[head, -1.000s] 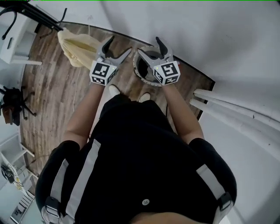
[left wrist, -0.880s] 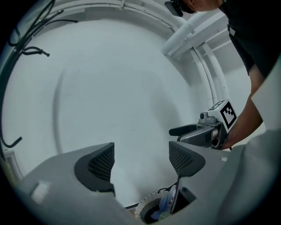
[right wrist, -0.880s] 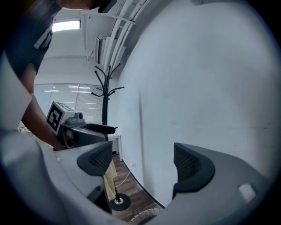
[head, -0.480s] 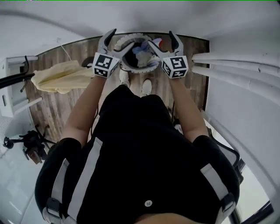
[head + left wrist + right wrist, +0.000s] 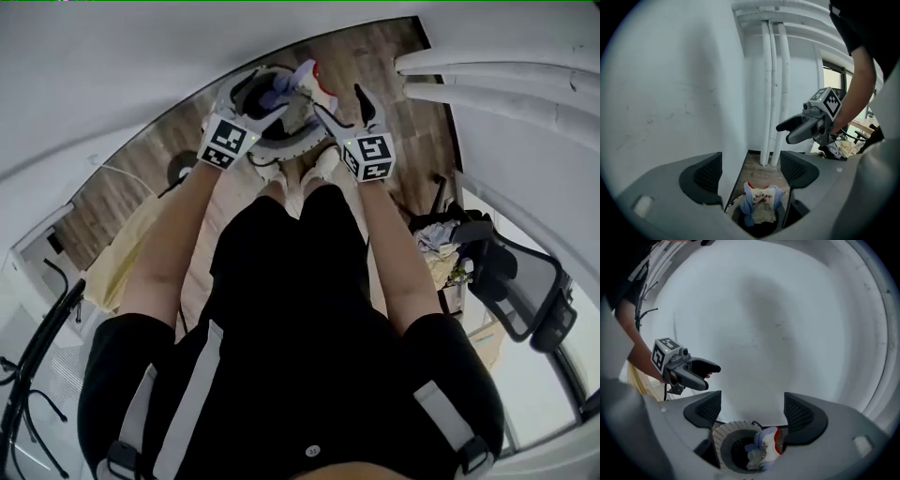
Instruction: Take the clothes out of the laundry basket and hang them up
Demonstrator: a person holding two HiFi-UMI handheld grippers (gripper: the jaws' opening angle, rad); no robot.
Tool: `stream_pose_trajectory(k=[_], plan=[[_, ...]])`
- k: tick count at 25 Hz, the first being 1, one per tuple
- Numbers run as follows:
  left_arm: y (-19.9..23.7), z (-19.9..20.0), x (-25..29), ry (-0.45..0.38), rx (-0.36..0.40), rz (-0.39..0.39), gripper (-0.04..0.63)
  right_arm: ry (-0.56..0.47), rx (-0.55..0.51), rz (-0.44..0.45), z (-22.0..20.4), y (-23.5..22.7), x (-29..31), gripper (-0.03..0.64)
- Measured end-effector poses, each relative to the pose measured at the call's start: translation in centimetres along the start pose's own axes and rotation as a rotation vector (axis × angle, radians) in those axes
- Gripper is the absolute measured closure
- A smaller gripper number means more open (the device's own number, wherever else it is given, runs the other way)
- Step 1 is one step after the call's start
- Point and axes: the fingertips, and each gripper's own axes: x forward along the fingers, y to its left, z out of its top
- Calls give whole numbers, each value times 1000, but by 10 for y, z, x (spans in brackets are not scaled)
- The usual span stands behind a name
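White wall curves round a strip of wood-plank floor (image 5: 375,56), with white pipes (image 5: 771,93) running up the corner.

Left tongs (image 5: 258,94) stand wide open, both jaws spread with nothing between them; in the left gripper view (image 5: 751,171) only the floor and the basket far below show in the gap. Right tongs (image 5: 339,101) are also spread wide. Their jaws have just been closing a little, and nothing is caught between them (image 5: 753,411). Each pair shows in the other's camera, held out on a bare forearm: the right tongs (image 5: 785,132) in front of the pipes, the left tongs (image 5: 711,377) against the wall. Both pairs sit side by side in the head view, a marker cube at the back of each, pointing forward and somewhat downward over the basket without touching it.

Below them the round white laundry basket (image 5: 298,142) stands on the floor close to the wall, just ahead of the person's pale shoes (image 5: 289,192). Its slatted wall (image 5: 725,437) rings a dark inside. The clothes (image 5: 292,84) are in the basket: a crumpled bundle of light blue and white cloth with a red edge (image 5: 764,446), heaped at one side and rising above the rim (image 5: 759,206).

Farther out, a pale yellow cloth (image 5: 131,253) hangs at the person's left. At the right are a black office chair (image 5: 525,281) and a small heap of cloth (image 5: 436,244).
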Motion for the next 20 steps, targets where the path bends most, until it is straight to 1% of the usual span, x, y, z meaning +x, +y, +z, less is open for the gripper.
stream_pose_trajectory(k=[2,6,11,13,16,18,20], plan=[[-5,-29,24,59,28,-65,207,49,28,-27,-36,-14,11,213],[-7,-82,75,147,71,-128,207,130,55,-42,-102,-48,41,221],[-13,-126,146,193,132,-194,207,169,94,-61,-168,-89,74,222],[-13,-143,174,217,150,-220,207,178,109,-54,-190,-100,89,224],[-17,-173,211,275,206,-273,207,201,132,-31,-219,-110,109,229],[-23,-193,229,321,255,-321,207,233,151,-9,-240,-112,118,233],[-30,-213,242,371,310,-387,207,282,182,17,-262,-111,126,239]])
